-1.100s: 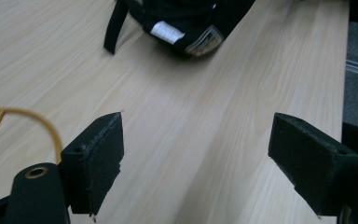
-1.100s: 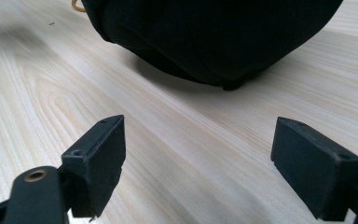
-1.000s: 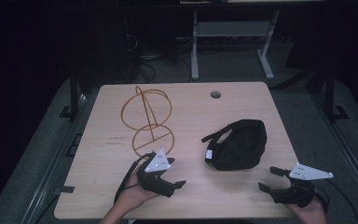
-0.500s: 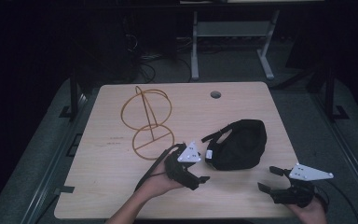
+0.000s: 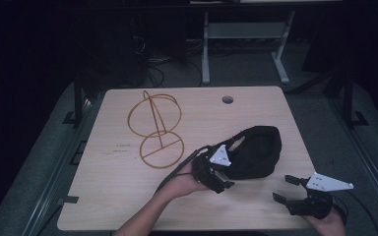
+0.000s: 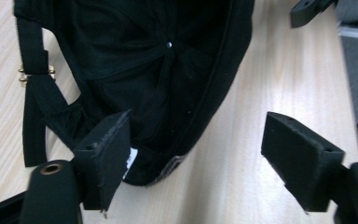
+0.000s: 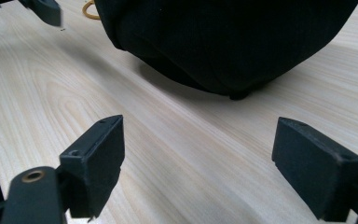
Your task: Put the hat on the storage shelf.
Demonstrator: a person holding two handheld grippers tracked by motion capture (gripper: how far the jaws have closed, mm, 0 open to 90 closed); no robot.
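Lying upside down on the right half of the wooden table (image 5: 128, 196), the black cap (image 5: 256, 152) shows its hollow inside and its back strap with a small brass buckle (image 6: 35, 72) in the left gripper view. The left gripper (image 5: 215, 169) sits at the cap's near left edge, held in the person's left hand (image 5: 184, 183). Its jaws have just been closing a little but are spread wide, and the cap's rim lies between them close by one jaw without being pinched; bare wood separates it from the other jaw. The right gripper (image 5: 288, 189) rests near the table's front right corner, a short way from the cap, with its jaws spread wide over bare wood and nothing between them. In the right gripper view the cap's rounded crown (image 7: 223, 42) rises just ahead. A gold wire stand (image 5: 155, 130) made of rings stands well to the left of the cap.
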